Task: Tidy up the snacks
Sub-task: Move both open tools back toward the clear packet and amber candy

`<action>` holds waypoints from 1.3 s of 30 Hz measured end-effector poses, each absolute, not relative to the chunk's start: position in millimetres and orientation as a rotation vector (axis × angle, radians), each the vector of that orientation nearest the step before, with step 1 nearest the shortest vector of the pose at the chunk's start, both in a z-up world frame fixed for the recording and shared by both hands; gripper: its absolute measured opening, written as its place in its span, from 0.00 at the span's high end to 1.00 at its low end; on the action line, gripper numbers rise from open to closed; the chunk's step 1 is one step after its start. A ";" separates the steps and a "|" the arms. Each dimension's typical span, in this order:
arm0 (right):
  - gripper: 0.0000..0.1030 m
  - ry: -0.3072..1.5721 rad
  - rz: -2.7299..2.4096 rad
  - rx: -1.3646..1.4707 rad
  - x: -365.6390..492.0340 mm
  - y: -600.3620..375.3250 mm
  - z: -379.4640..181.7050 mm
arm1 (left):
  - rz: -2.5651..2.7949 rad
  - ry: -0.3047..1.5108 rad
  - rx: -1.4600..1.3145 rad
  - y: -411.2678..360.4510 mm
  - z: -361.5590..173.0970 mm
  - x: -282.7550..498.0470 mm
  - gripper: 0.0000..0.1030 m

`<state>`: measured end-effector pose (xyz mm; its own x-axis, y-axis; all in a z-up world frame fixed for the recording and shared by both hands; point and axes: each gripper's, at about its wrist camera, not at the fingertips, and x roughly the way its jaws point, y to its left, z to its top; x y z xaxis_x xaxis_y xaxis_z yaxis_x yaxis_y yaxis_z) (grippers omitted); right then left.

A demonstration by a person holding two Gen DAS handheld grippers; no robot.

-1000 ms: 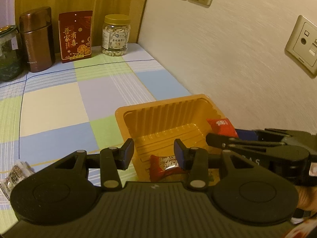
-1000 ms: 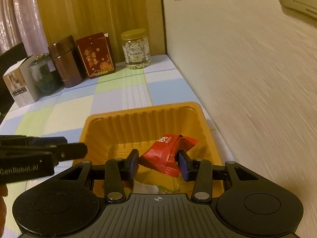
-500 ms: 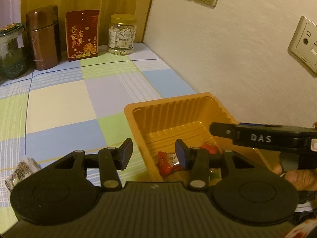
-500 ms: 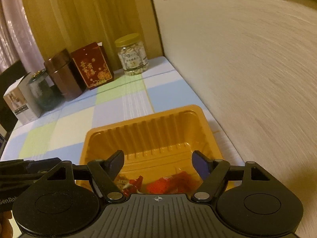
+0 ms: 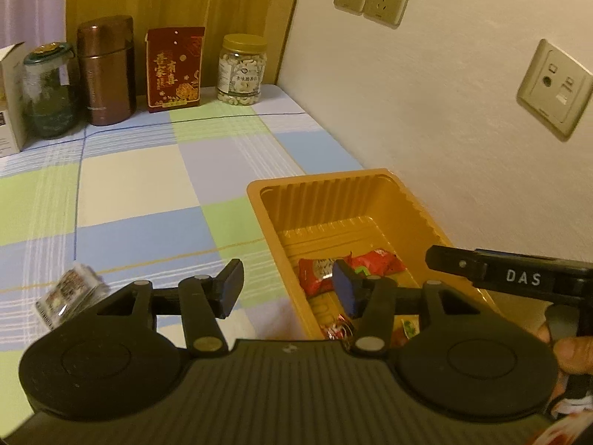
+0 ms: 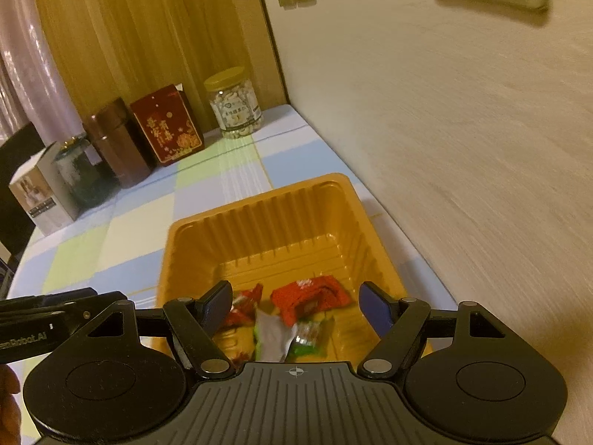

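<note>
- The left gripper (image 5: 287,289) had just been opening; nothing sat between its jaws.
- The right gripper (image 6: 294,306) gaped empty.
- Red snack packets (image 6: 309,294) lay in the orange tray (image 6: 259,200), toward its six-o'clock end.
- A silver snack packet (image 5: 70,293) lay at the tray's nine o'clock, left wrist view.

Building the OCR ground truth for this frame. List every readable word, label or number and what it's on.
"DAS": white letters on the side of the right gripper, left wrist view.
"Robot.AI", start cut off by the frame edge: on the side of the left gripper, right wrist view.
Red box: gold Chinese characters, too blurred to read reliably.
Nut jar label: too small.
Snack packets in the orange tray, wrapped snack on the tablecloth: print unreadable.
</note>
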<state>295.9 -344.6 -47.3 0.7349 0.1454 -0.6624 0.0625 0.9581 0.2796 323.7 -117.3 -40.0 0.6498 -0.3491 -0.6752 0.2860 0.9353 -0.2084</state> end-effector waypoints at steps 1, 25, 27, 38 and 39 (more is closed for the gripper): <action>0.27 0.744 0.047 0.294 290.5 -342.7 -43.9 | -0.360 0.783 -0.088 -115.5 -37.6 318.4 0.50; 0.27 0.711 0.065 0.297 164.3 -284.4 -6.9 | -0.297 0.740 -0.155 -58.4 -6.5 182.4 0.30; 0.27 0.712 0.076 0.298 158.2 -277.7 -6.5 | -0.283 0.736 -0.159 -51.2 -6.3 173.5 0.30; 0.27 0.728 0.165 0.273 147.9 -229.1 -7.9 | -0.191 0.731 -0.170 -5.5 -12.2 146.5 0.29; 0.27 0.728 0.174 0.270 148.5 -224.8 -8.1 | -0.182 0.730 -0.173 -0.5 -12.9 145.7 0.29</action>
<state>148.5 -224.8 -8.1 0.7345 0.2492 -0.6312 -0.0626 0.9510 0.3026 145.7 -0.5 -12.9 0.7307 -0.2245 -0.6447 0.1044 0.9700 -0.2194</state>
